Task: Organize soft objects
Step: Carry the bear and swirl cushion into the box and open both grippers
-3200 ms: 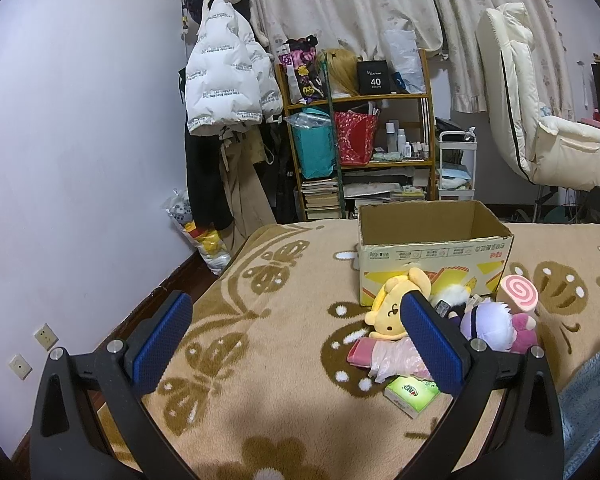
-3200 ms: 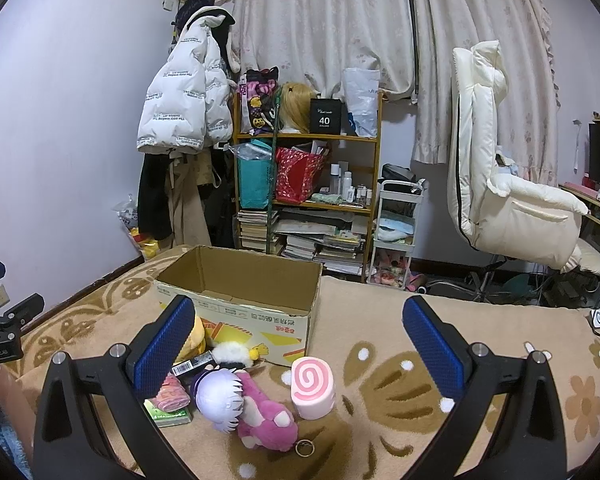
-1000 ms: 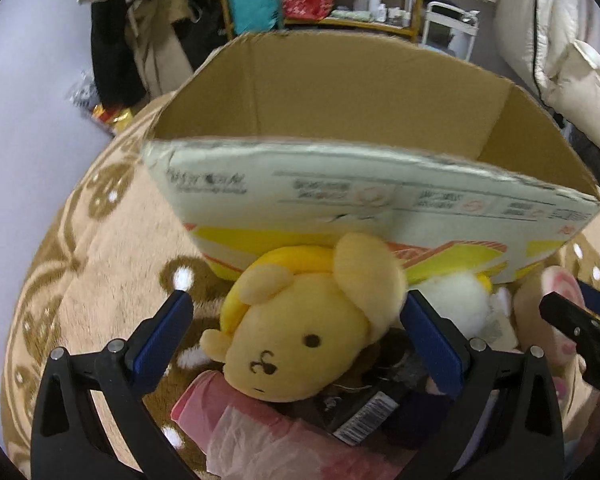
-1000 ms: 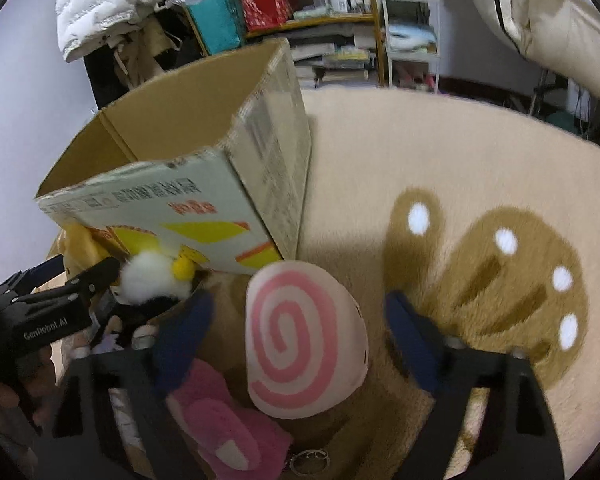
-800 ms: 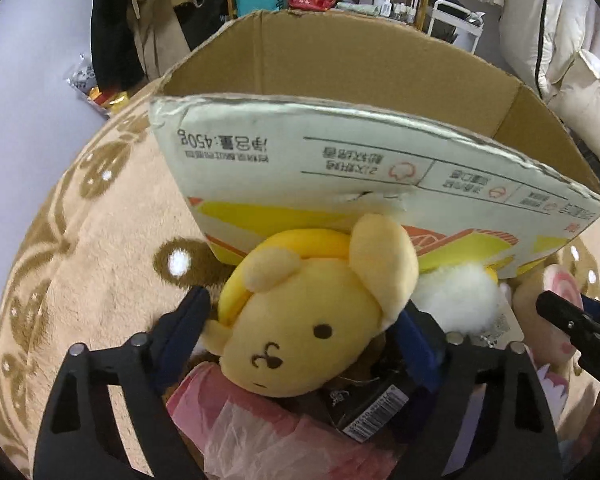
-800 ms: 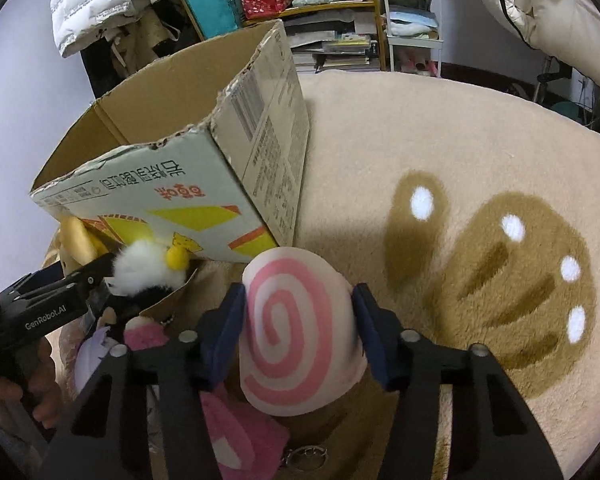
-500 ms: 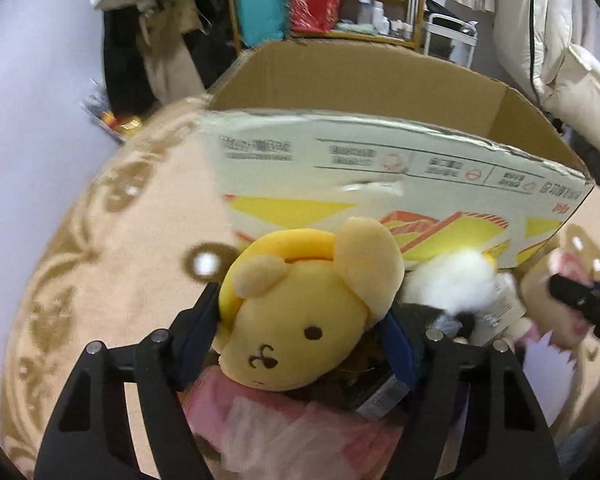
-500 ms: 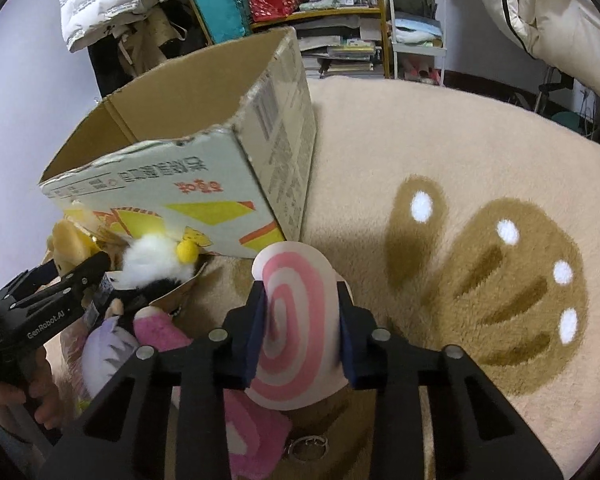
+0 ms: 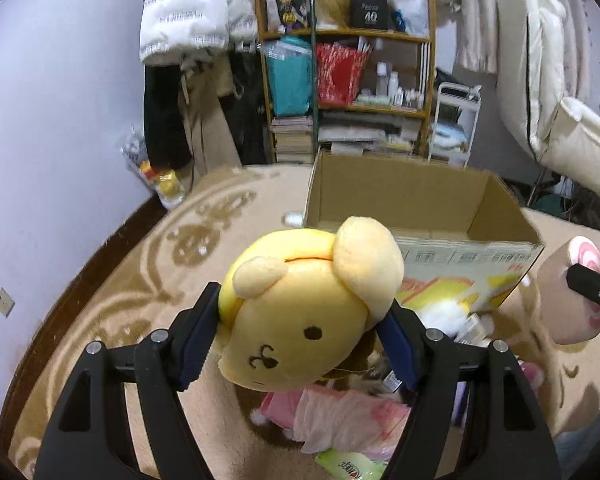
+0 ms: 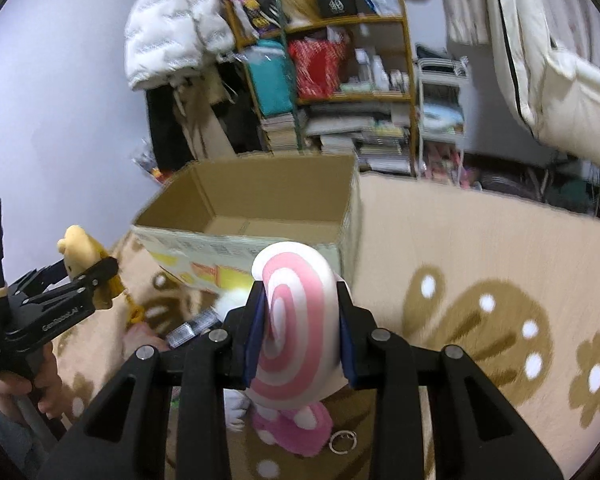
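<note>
My left gripper (image 9: 300, 332) is shut on a yellow dog plush (image 9: 300, 312) and holds it up in front of the open cardboard box (image 9: 412, 200). My right gripper (image 10: 300, 328) is shut on a pink-and-white swirl roll plush (image 10: 296, 320), squeezed between the blue pads, lifted near the box's front right corner (image 10: 340, 240). The left gripper with the yellow plush (image 10: 80, 256) shows at the left of the right wrist view. The swirl plush (image 9: 572, 292) shows at the right of the left wrist view.
On the tan blanket (image 10: 480, 248) lie a pink plush (image 10: 292, 424) with a key ring, a pink bag (image 9: 340, 416), a white fluffy toy (image 9: 440, 312) and a green pack (image 9: 348, 466). A bookshelf (image 9: 348, 80) and a white chair (image 9: 556, 112) stand behind.
Both grippers closed on their plushes and lifted them off the blanket; the yellow dog and the swirl roll now sit higher, level with the box rim.
</note>
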Demonstrator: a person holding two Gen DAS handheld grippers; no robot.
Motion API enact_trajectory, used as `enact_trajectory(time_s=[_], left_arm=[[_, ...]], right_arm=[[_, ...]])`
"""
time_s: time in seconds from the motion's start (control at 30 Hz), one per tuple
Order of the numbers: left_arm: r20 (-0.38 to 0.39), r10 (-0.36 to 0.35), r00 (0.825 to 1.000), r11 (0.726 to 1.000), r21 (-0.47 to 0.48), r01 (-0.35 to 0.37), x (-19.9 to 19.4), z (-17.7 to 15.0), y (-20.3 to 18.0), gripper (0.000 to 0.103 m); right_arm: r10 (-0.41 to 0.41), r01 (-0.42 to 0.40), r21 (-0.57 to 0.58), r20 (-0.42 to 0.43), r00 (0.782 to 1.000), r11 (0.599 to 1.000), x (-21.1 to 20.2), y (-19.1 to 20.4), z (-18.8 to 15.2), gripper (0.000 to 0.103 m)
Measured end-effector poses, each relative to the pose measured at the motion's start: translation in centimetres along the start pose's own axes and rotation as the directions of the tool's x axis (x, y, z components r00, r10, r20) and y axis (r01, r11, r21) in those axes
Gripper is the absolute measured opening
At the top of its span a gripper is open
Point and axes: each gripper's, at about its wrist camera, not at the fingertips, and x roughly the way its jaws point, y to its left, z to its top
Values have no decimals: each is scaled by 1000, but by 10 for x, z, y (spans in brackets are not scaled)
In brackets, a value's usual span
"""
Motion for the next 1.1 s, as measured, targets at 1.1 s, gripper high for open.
enact_trajectory(time_s=[1.1], left_arm=[[-114, -90, 989, 993, 63, 98, 87, 96, -46, 84]], right_arm=[[98, -98, 29, 9, 995, 995, 69, 4, 83, 46]])
